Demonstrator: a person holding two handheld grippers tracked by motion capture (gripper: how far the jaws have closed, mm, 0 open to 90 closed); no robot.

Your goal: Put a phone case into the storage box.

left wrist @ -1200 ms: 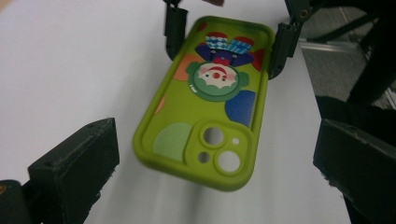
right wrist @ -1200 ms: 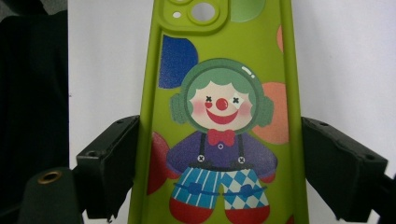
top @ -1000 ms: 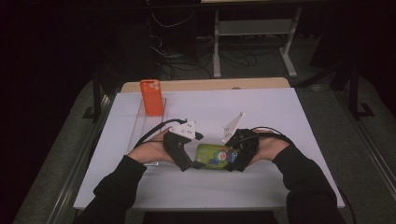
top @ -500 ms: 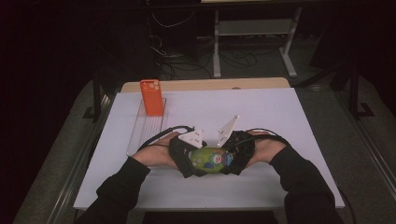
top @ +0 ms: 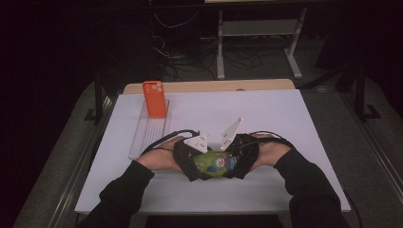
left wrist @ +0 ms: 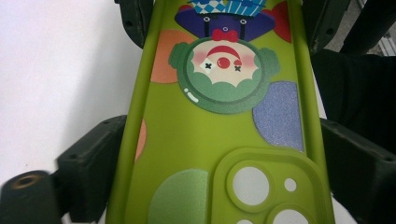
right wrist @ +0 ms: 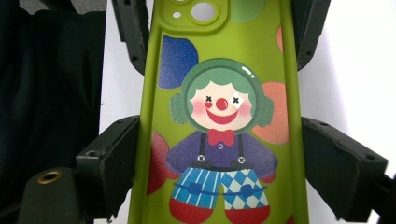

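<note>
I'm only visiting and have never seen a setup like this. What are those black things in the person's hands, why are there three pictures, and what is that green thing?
No robot here: a person holds a hand-held gripper in each hand, the left one and the right one, each with two black jaws and a small camera.

The high view looks down on the white table from above. The other two pictures come from the cameras on the grippers, looking along their jaws.

Both grippers clamp the same thing from opposite ends: a green phone case with a clown printed on it. The left gripper view shows the end with the camera holes; the right gripper view shows the clown's end.

Farther back, an orange phone stands at the far end of a clear tray.
</note>
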